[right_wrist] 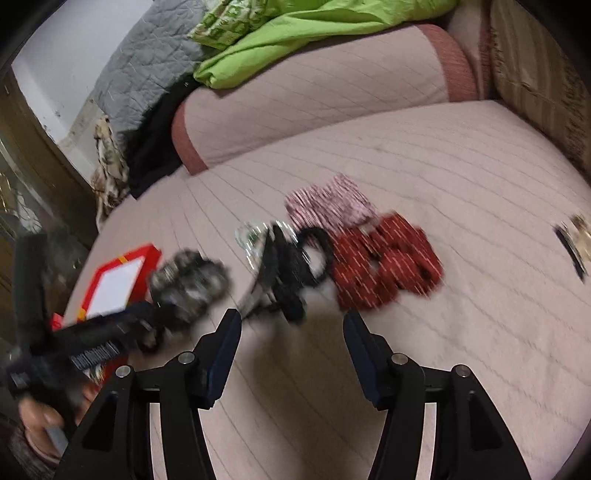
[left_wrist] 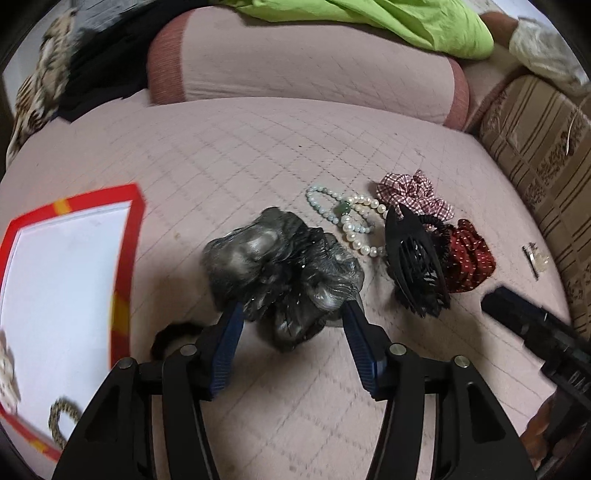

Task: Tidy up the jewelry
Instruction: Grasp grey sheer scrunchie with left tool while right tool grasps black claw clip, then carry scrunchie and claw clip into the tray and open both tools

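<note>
My left gripper (left_wrist: 293, 310) is open, its blue fingertips on either side of the near edge of a grey sheer scrunchie (left_wrist: 273, 266) on the pink quilted bed; it is not closed on it. Past it lie pearl bracelets (left_wrist: 351, 218), a black hair claw (left_wrist: 417, 258), a dark red dotted scrunchie (left_wrist: 467, 254) and a checked scrunchie (left_wrist: 413, 194). A red-rimmed white box (left_wrist: 127, 236) lies to the left. My right gripper (right_wrist: 291, 321) is open and empty, just short of the black claw (right_wrist: 280, 273) and the red scrunchie (right_wrist: 384, 266).
A pink bolster (left_wrist: 310, 59) and a green cloth (left_wrist: 388, 22) lie at the back. A small hair clip (left_wrist: 533, 258) lies at the right by a striped brown cushion (left_wrist: 543, 155). The box holds a leopard hair tie (left_wrist: 61, 421). A black hair tie (left_wrist: 170, 336) lies by my left finger.
</note>
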Motion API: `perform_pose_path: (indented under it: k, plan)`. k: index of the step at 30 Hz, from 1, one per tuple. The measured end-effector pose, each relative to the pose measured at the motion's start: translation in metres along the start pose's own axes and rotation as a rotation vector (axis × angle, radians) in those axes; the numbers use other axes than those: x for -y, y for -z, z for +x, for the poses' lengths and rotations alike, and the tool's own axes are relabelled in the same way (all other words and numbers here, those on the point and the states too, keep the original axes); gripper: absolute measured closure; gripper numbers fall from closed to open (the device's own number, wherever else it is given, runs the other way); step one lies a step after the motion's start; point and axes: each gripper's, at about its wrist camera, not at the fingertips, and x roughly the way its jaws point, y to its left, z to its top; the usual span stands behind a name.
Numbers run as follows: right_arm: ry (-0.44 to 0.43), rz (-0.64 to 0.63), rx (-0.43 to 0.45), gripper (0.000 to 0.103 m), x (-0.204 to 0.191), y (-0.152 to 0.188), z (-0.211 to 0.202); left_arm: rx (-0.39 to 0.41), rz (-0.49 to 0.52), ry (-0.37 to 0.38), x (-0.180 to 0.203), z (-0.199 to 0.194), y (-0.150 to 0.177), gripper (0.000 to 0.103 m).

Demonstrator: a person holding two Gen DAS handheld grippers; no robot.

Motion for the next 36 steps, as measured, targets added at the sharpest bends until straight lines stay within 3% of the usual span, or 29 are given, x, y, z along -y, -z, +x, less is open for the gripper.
perform_pose_path:
  k: [7,8,9,10,11,12,14,17,28,36]
  plan:
    - [0.017,0.000,-0.057,0.042,-0.007,-0.028,0.052,-0.039,0.025,-0.006,0.008,0.030,-0.007,0.048]
    - [0.020,0.002,-0.074,0.045,-0.006,-0.029,0.060,-0.054,0.024,-0.004,0.008,0.035,-0.007,0.049]
    - [0.025,0.002,-0.088,0.048,-0.006,-0.029,0.066,-0.062,0.024,0.000,0.008,0.038,-0.006,0.058]
    - [0.027,0.000,-0.098,0.059,-0.007,-0.030,0.070,-0.066,0.026,0.000,0.009,0.040,-0.006,0.077]
    - [0.024,-0.002,-0.109,0.065,-0.007,-0.029,0.073,-0.075,0.034,-0.016,0.010,0.042,-0.005,0.082]
    - [0.019,0.001,-0.110,0.066,-0.007,-0.028,0.074,-0.073,0.039,-0.024,0.009,0.043,-0.004,0.084]
    - [0.007,0.009,-0.101,0.084,-0.008,-0.028,0.072,-0.063,0.045,-0.020,0.010,0.039,-0.003,0.091]
    - [-0.018,0.003,-0.107,0.097,-0.016,-0.028,0.065,-0.043,0.033,-0.001,0.009,0.025,-0.002,0.094]
    - [-0.033,-0.059,-0.046,0.098,-0.055,-0.021,0.011,0.066,0.001,0.063,-0.007,-0.057,0.014,0.094]
    - [-0.047,-0.143,-0.034,0.098,-0.098,-0.021,-0.016,0.099,-0.096,-0.019,-0.073,-0.090,0.022,0.094]
